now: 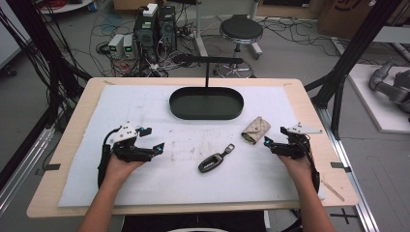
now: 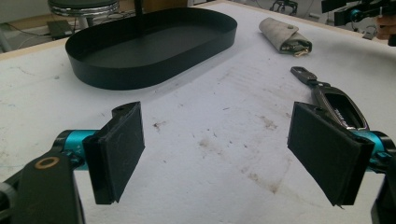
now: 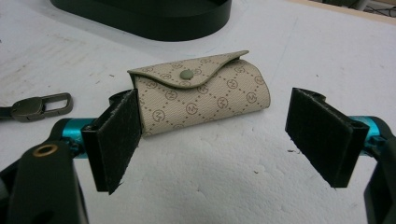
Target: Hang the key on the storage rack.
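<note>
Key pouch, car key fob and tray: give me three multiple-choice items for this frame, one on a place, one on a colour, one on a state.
1. Where does the key pouch lie?
A. in the tray
B. on the white mat, near the right gripper
C. on the floor

2. What colour is the oval tray?
A. black
B. red
C. white

3. How do the left gripper's jaws stand?
A. shut on the car key fob
B. shut on the pouch
C. open, holding nothing

Answers: 1 B, the high view shows it on the mat by that gripper. 2 A, its wall and floor are black. 3 C, the left gripper view shows bare mat between the pads.
</note>
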